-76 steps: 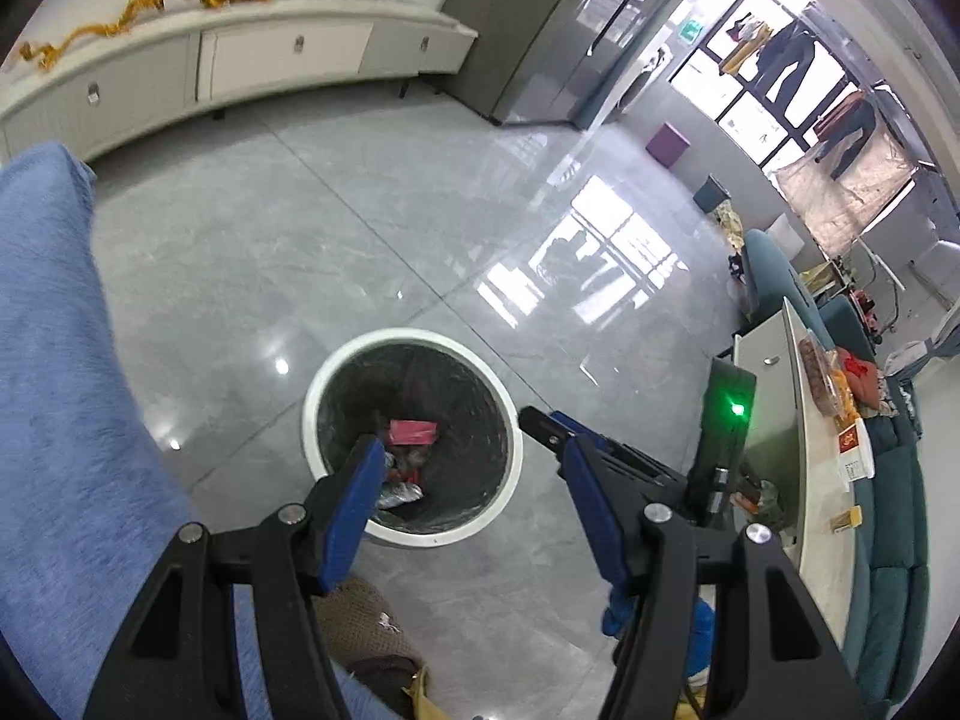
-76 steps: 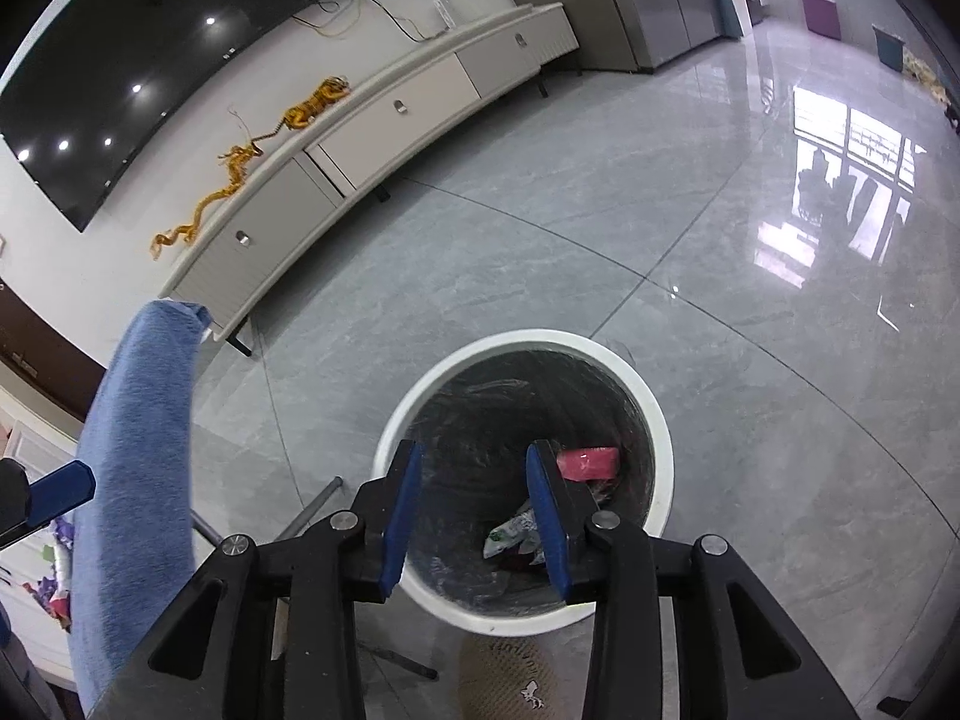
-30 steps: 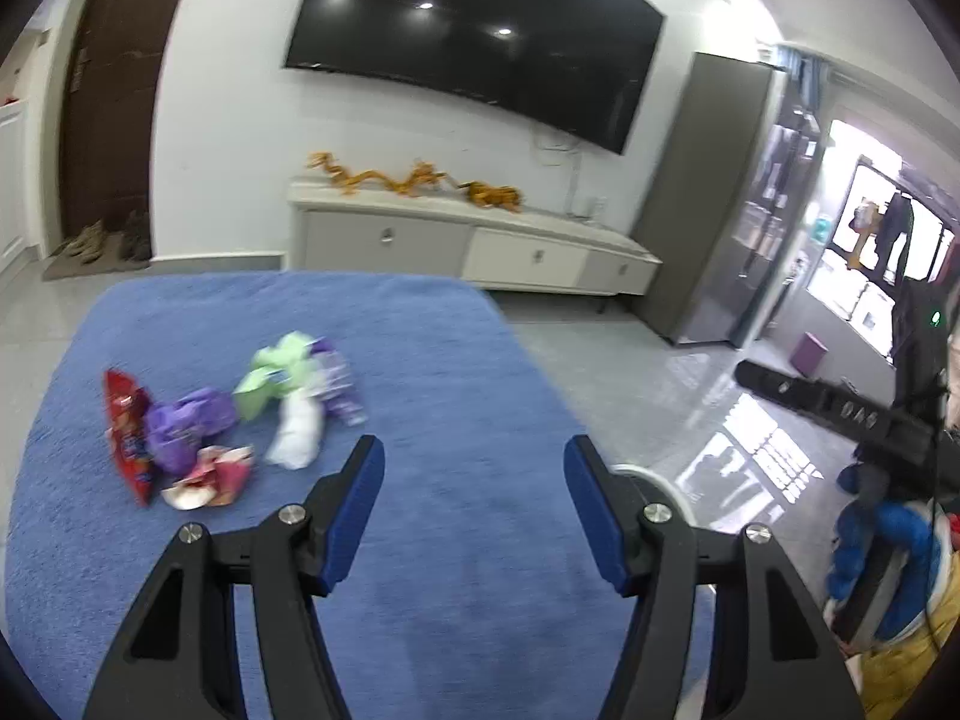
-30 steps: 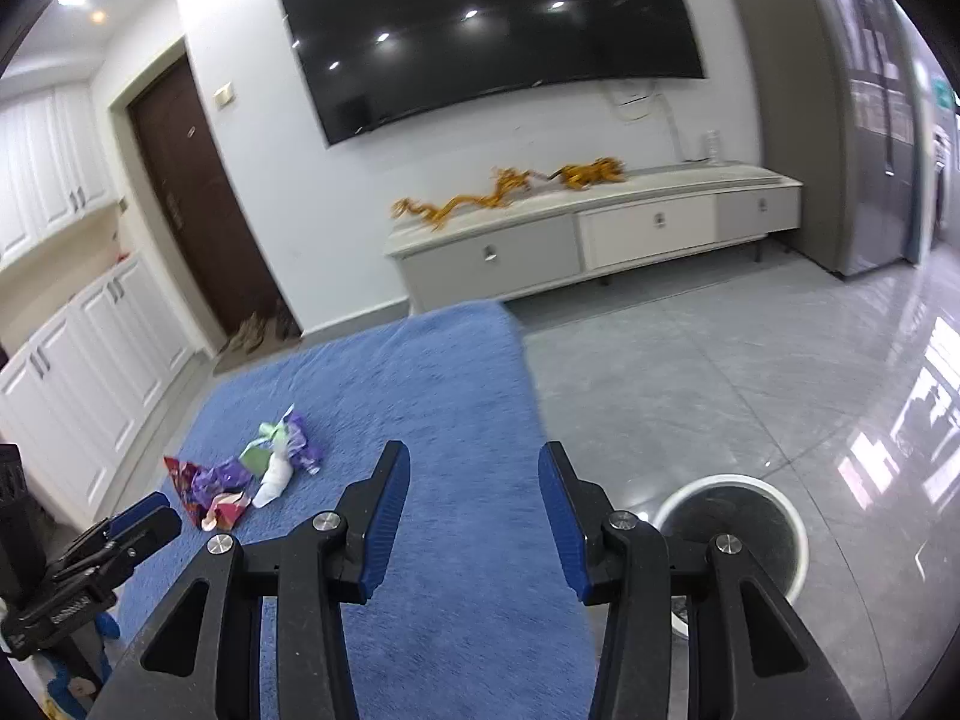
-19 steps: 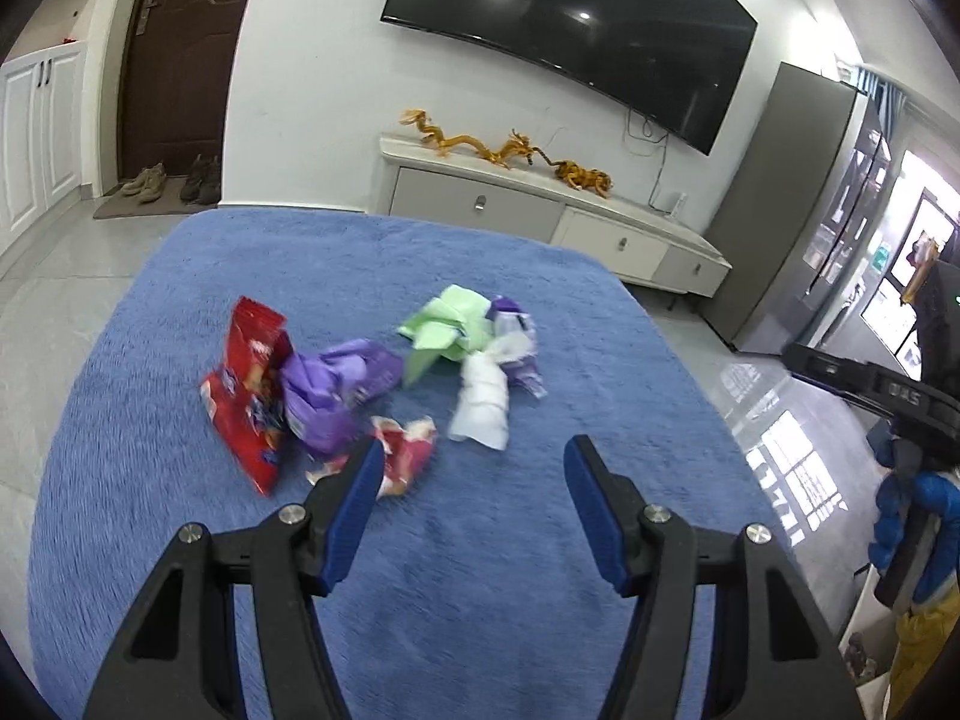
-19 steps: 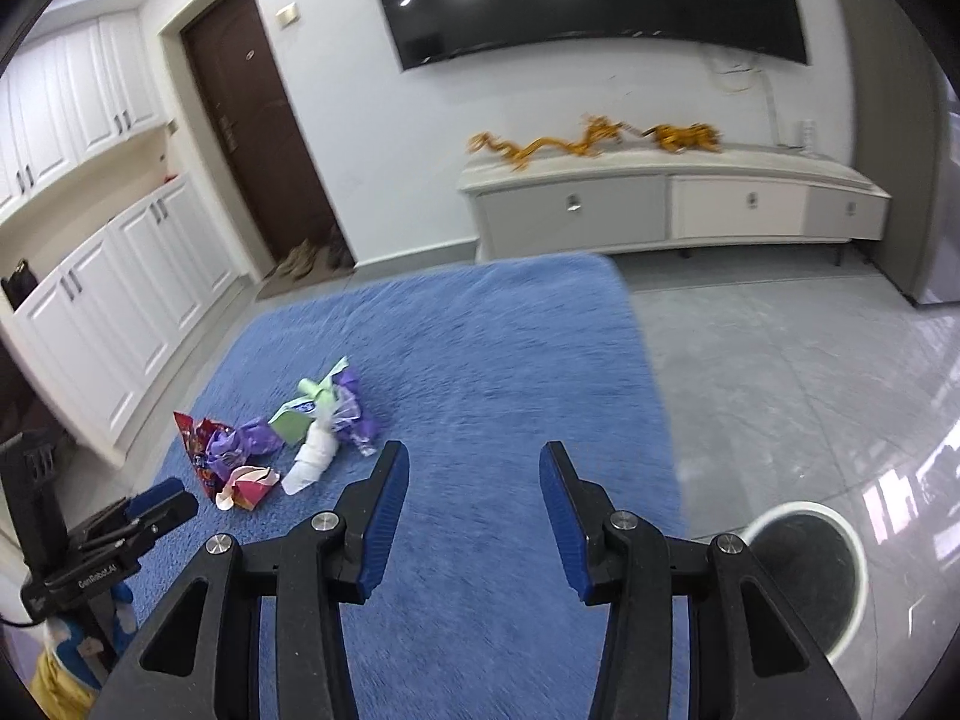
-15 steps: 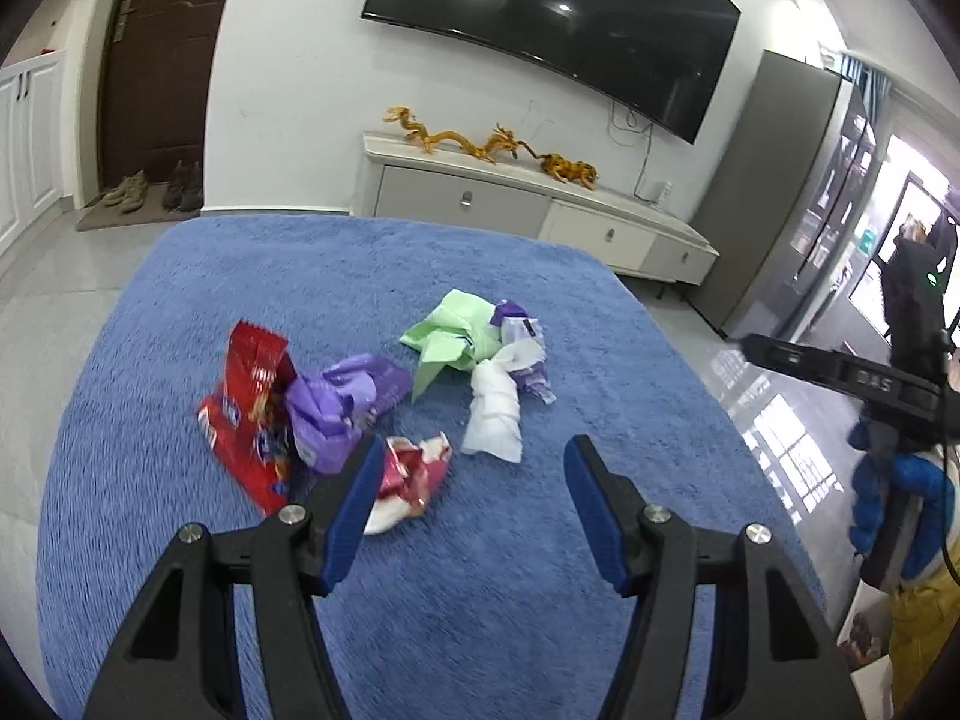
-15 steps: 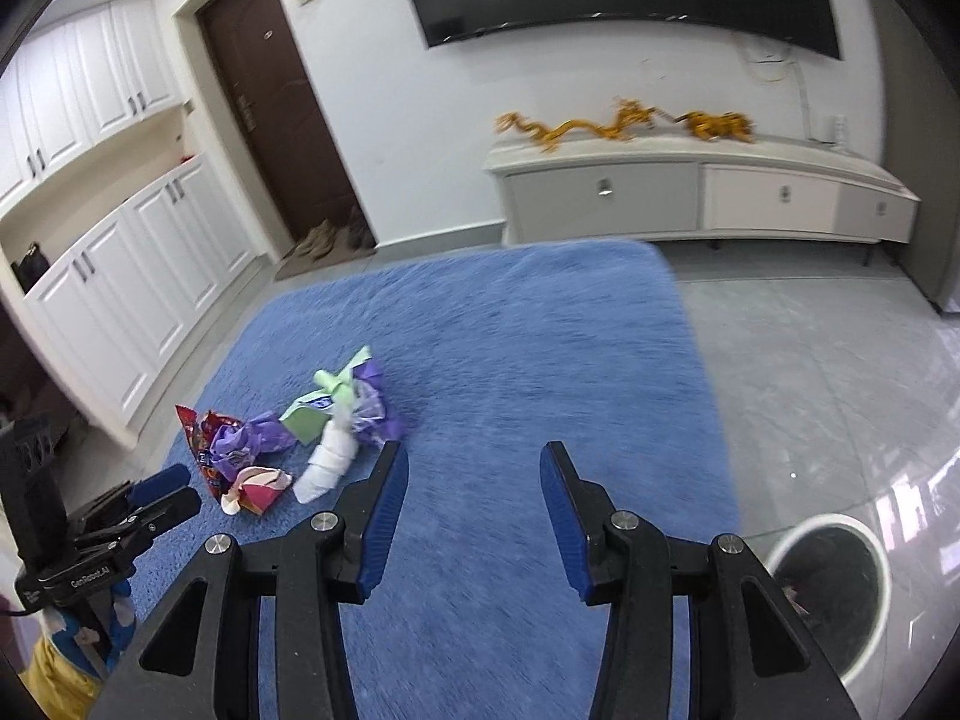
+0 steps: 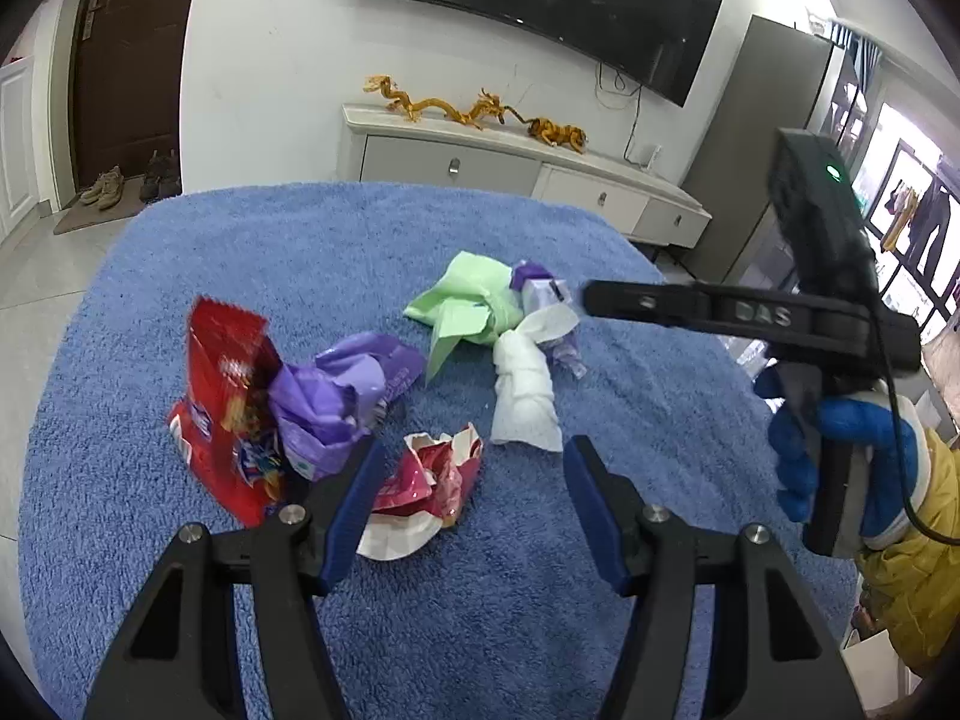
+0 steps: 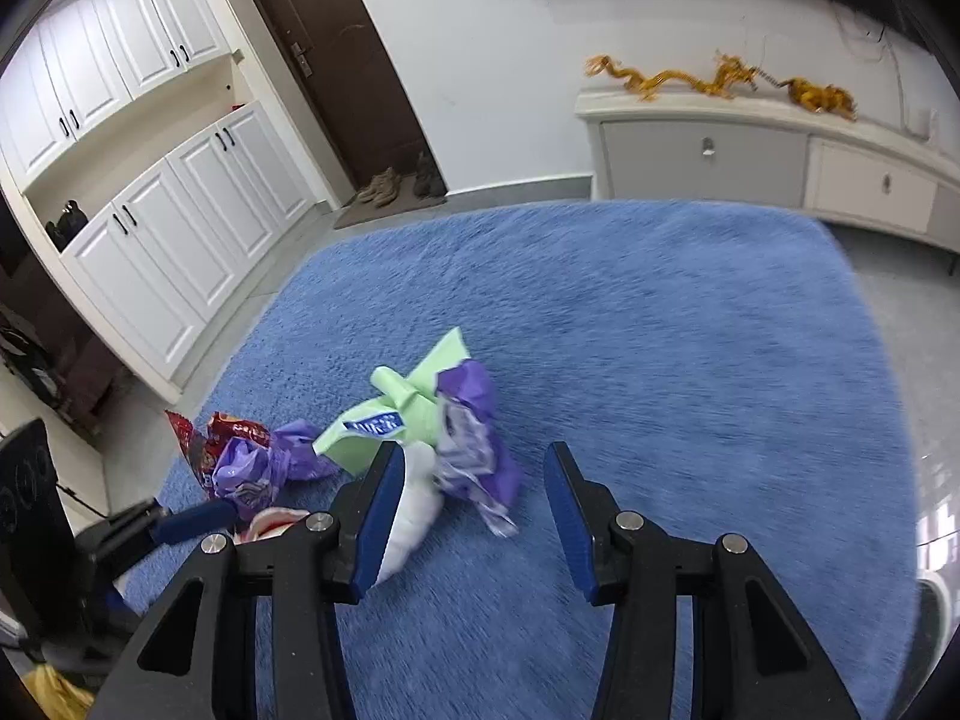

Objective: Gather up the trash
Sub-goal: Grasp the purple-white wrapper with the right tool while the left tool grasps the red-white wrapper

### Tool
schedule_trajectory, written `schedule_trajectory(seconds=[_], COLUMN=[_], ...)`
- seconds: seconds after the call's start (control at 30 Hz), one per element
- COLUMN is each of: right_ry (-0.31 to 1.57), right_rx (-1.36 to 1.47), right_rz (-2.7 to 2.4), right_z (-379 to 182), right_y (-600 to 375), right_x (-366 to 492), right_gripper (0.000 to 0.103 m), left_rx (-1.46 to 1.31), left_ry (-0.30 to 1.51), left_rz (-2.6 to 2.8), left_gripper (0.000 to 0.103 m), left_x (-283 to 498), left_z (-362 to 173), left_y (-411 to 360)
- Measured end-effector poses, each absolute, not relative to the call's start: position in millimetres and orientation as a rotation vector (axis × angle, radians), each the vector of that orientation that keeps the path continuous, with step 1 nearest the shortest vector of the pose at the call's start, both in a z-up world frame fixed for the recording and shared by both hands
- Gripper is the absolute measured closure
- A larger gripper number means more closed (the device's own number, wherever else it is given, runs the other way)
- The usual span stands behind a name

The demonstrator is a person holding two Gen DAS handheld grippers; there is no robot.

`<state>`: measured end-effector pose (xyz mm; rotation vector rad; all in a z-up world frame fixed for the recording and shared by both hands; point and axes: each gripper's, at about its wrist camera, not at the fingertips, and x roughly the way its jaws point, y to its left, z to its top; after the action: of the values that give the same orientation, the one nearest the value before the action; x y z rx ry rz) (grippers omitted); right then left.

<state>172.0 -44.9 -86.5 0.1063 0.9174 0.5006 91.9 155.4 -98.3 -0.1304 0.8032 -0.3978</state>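
Observation:
A pile of trash lies on the blue rug: a red snack bag, a purple bag, a crumpled red-and-white wrapper, a white tissue, a green wrapper and a small purple wrapper. My left gripper hangs open just over the red-and-white wrapper, holding nothing. My right gripper is open above the small purple wrapper and the tissue, with its pads off them. In the left wrist view the right gripper comes in from the right.
A low white cabinet with golden dragon figures stands against the far wall under a dark TV. Left of the rug are white cupboards, a brown door and shoes. A blue-gloved hand with a yellow sleeve holds the right gripper.
Both grippers swung away from the trash bin to the rug and came down toward the pile, which now looks larger and nearer. The jaws stay open and empty.

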Motion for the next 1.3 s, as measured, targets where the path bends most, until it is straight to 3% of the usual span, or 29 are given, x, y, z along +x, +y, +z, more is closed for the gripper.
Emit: schedule_trajectory(seconds=[0.23, 0.3, 0.4, 0.47, 0.87, 1.3], right_ry=[0.958, 0.954, 0.940, 0.931, 0.904, 0.983], right_rx=[0.149, 0.166, 0.187, 0.196, 0.284, 0.189], right_rz=[0.524, 0.533, 0.543, 0.543, 0.526, 0.384], right_z=[-109.8, -113.3, -114.3, -113.1, -96.2, -100.0], right_y=[-36.7, -40.6, -50.0, -57.9, -102.1, -137.0], right_x=[189.7, 189.9, 188.8, 185.4, 140.4, 93.5], right_gripper=[0.058, 0.069, 0.072, 0.073, 0.073, 0.069], left_rx=[-0.133, -0.130, -0.127, -0.119, -0.142, -0.144], left_ry=[0.860, 0.873, 0.899, 0.915, 0.905, 0.862], left_rz=[-0.399, -0.400, -0.399, -0.390, -0.361, -0.385], left_gripper=[0.043, 0.046, 0.058, 0.072, 0.073, 0.073], left_x=[105.9, 107.7, 110.9, 112.2, 85.9, 45.3], left_z=[-117.0, -121.2, -126.1, -128.6, -116.5, -86.1], left_y=[149.6, 147.5, 143.7, 142.1, 137.8, 130.6])
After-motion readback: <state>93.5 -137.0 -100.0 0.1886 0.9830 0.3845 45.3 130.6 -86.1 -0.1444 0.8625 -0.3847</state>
